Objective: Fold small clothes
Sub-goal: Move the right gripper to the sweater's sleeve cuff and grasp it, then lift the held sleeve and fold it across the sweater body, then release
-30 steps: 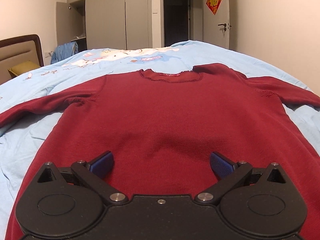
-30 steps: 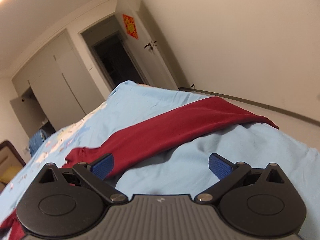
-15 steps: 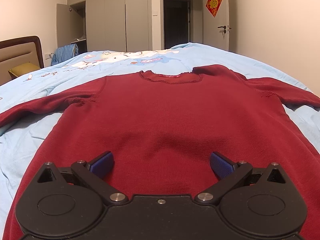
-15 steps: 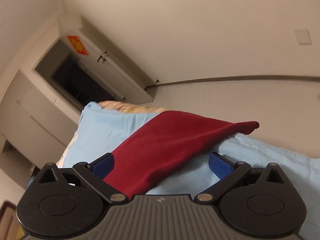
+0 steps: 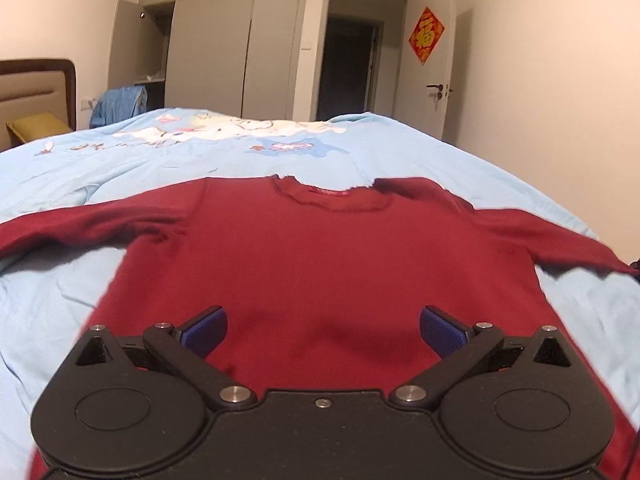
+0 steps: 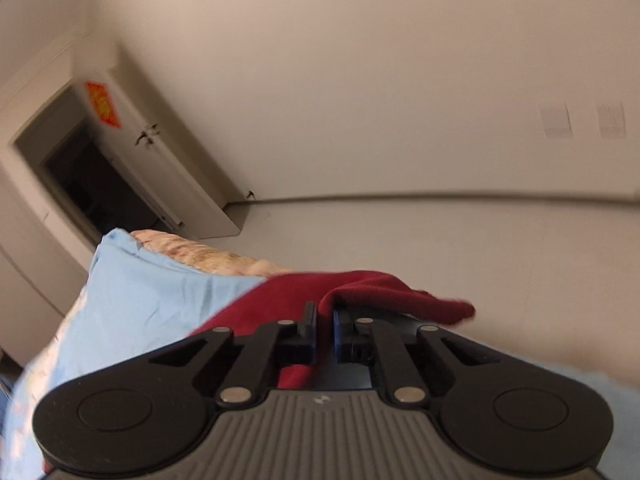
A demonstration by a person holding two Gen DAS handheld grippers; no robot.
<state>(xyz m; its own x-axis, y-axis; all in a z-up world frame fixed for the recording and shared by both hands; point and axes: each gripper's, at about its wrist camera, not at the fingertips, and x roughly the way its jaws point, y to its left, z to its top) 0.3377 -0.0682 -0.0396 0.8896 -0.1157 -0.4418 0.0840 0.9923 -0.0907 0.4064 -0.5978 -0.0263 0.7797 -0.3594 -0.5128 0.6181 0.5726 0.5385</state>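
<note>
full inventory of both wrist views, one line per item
sweater: 1, dark red, flat on bed, sleeves spread
bedsheet: 1, light blue, printed, under sweater
headboard: 1, brown and beige, far left
cushion: 1, yellow, by headboard
wardrobe: 1, grey, back wall
door: 1, white, open, red decoration on it
left gripper: black, blue pads, jaws open above hem
right gripper: black, jaws shut on sleeve

Gold character 福 on red diamond sign (image 5: 426, 35), hung on open door (image 5: 434, 68).
</note>
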